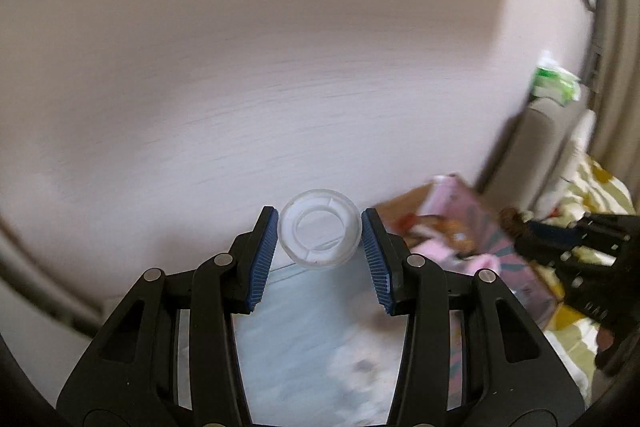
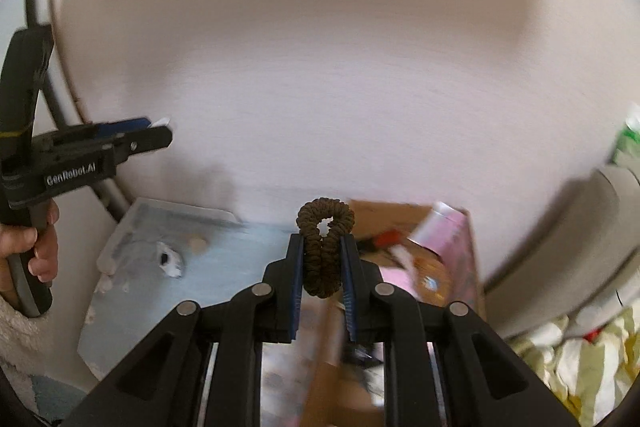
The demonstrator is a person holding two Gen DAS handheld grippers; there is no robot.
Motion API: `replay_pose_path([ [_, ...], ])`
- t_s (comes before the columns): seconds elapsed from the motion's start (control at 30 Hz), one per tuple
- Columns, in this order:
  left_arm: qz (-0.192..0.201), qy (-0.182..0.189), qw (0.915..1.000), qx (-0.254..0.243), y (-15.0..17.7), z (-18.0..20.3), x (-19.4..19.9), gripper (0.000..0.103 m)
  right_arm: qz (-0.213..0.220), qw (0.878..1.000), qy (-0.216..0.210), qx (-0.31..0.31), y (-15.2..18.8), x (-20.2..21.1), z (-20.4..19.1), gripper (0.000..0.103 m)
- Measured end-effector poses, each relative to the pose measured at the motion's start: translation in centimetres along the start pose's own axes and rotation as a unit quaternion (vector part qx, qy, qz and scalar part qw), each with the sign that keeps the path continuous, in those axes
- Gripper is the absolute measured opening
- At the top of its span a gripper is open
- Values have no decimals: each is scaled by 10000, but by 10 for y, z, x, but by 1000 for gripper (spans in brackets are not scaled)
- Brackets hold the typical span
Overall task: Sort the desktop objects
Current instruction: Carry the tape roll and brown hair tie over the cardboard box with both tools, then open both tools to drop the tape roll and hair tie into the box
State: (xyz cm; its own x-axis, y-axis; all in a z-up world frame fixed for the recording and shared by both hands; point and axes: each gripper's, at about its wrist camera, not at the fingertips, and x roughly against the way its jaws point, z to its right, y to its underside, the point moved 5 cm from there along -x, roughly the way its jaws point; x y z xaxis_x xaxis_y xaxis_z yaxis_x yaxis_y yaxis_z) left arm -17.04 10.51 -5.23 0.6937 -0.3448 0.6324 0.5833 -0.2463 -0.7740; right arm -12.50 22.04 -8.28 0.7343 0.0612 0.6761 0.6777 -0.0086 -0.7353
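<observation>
My left gripper (image 1: pixel 319 237) is shut on a clear plastic tape roll (image 1: pixel 319 229), held between its blue pads above a pale blue tray (image 1: pixel 304 347). My right gripper (image 2: pixel 324 259) is shut on a brown hair scrunchie (image 2: pixel 325 247), squeezed between its pads above a cardboard box (image 2: pixel 400 211). The left gripper also shows at the left of the right wrist view (image 2: pixel 160 131), with the tape roll's white edge at its tip. The right gripper shows at the right edge of the left wrist view (image 1: pixel 516 227), holding the scrunchie (image 1: pixel 512 221).
The pale blue tray (image 2: pixel 224 267) holds small white bits and a tan disc. The cardboard box (image 1: pixel 408 203) holds pink packaging (image 1: pixel 464 211). A white wall stands behind. Yellow-patterned bedding (image 2: pixel 568 359) and a green-white pack (image 1: pixel 556 83) lie to the right.
</observation>
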Motion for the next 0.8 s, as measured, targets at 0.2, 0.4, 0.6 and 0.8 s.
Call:
replay_pose_path([
  [0.2, -210, 564, 9970, -479, -5, 75, -50, 40, -224, 9988, 210, -373, 35, 9, 43, 16],
  [0.4, -560, 834, 9911, -877, 18, 134, -86, 40, -466, 9971, 215, -571, 65, -3, 58, 16],
  [0.6, -901, 921, 9861, -1046, 40, 169, -120, 40, -634, 9956, 167, -676, 87, -13, 71, 16],
  [0.8, -1239, 932, 9831, -968, 55, 176, -140, 40, -727, 9946, 25, -735, 95, -19, 80, 16],
])
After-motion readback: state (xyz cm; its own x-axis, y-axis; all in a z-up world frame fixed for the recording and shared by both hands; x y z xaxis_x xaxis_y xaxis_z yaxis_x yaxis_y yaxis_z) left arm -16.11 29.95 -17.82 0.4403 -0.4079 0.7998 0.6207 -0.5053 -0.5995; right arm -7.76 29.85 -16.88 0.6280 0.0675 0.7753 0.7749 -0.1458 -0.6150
